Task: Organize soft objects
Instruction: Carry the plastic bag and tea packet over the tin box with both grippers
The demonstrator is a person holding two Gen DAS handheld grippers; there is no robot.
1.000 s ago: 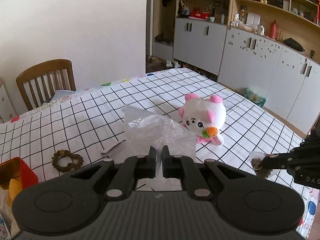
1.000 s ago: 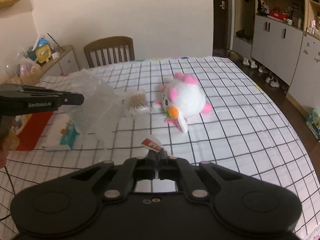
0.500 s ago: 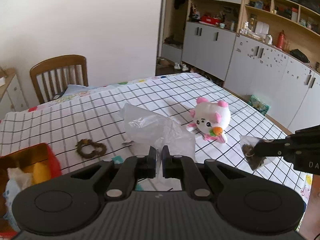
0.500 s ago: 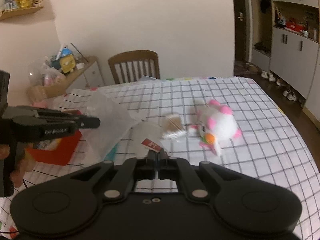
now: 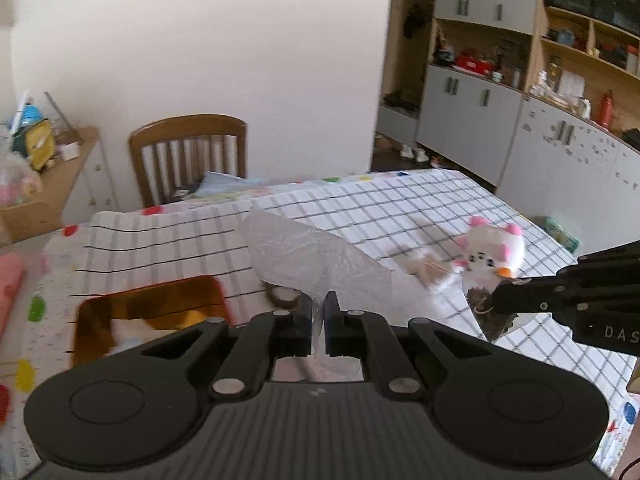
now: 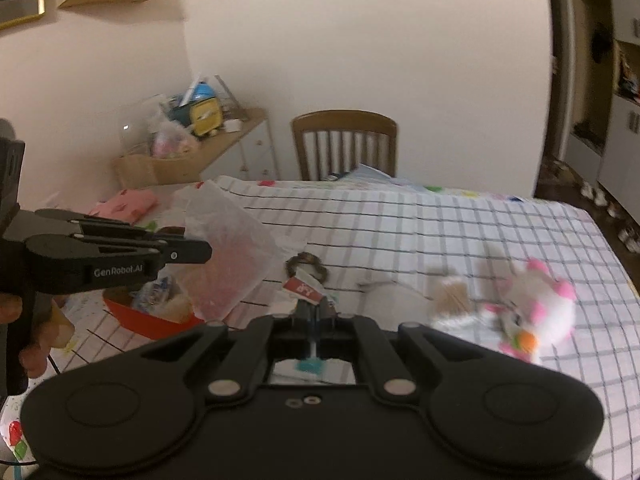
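Note:
My left gripper (image 5: 318,308) is shut on a crumpled clear plastic bag (image 5: 312,260), held in the air above the table; in the right wrist view the same bag (image 6: 228,248) hangs from that left gripper (image 6: 200,250). My right gripper (image 6: 316,308) is shut on a small clear packet with a red label (image 6: 302,286); from the left wrist it enters at the right edge as a right gripper (image 5: 500,300) pinching the packet (image 5: 486,312), which holds dark bits. A white and pink plush toy (image 5: 494,248) (image 6: 536,316) lies on the checked tablecloth, blurred.
A red box (image 5: 152,316) (image 6: 148,316) with things inside sits below the left gripper. A brown ring (image 6: 306,266) and a pack of cotton swabs (image 6: 450,296) lie on the cloth. A wooden chair (image 5: 188,152) stands at the table's far side, a cluttered side cabinet (image 6: 224,148) to the left.
Both grippers have travelled left and upward, each keeping its bag. The plush toy has slid to the right in both views, and the red box has come in under the left gripper.

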